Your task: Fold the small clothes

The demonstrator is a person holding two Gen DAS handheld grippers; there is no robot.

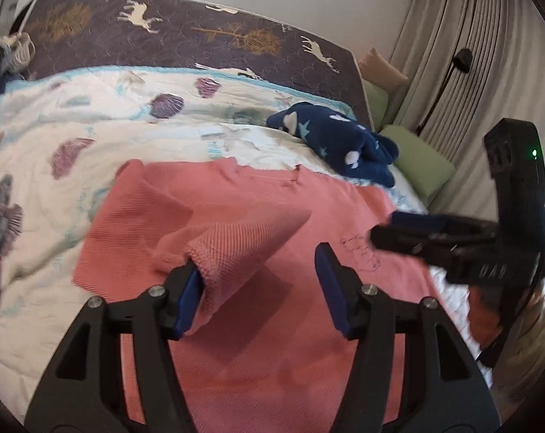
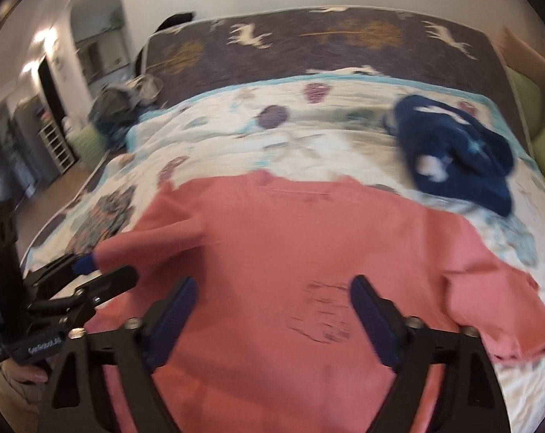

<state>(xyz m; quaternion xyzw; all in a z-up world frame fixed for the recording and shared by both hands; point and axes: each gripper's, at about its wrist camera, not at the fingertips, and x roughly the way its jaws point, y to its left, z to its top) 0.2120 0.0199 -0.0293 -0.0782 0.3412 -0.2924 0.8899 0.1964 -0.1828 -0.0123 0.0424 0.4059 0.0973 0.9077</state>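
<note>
Two grippers hang over the coral-pink sweater [image 1: 258,216], both tilted downward toward the bed. My left gripper [image 1: 259,285] has its jaws apart; the sleeve cuff [image 1: 203,252] lies against the inner face of its left blue pad [image 1: 189,299], the other pad stands clear of it, so nothing is clamped. My right gripper [image 2: 272,317] also has its jaws spread, with flat sweater cloth showing between them and neither pad pressing on it.

Left wrist view: the right gripper [image 1: 402,231] comes in from the right edge, above the sweater's right part, blurred. Only this view shows the curtain [image 1: 452,54] and a dark lamp stand [image 1: 449,83] before it.

Right wrist view: the left gripper [image 2: 88,270] sits at the lower left, at the tip of the sleeve [image 2: 153,241] that is drawn across the front. My hand [image 2: 27,373] shows below it on the handle. Only this view shows a faint dark print [image 2: 319,314] on the sweater front whole, the sweater's other sleeve [image 2: 503,299] spread out to the right, and an open doorway with ceiling lights [image 2: 52,36] on the left.

Surface: the sweater lies on a white quilt with shell prints [image 1: 92,122], over a dark bedspread with deer and trees [image 1: 185,32]. A navy star-patterned garment [image 1: 344,144] lies bunched beyond the sweater, apart from it. Green cushions [image 1: 416,162] sit beside the bed.
</note>
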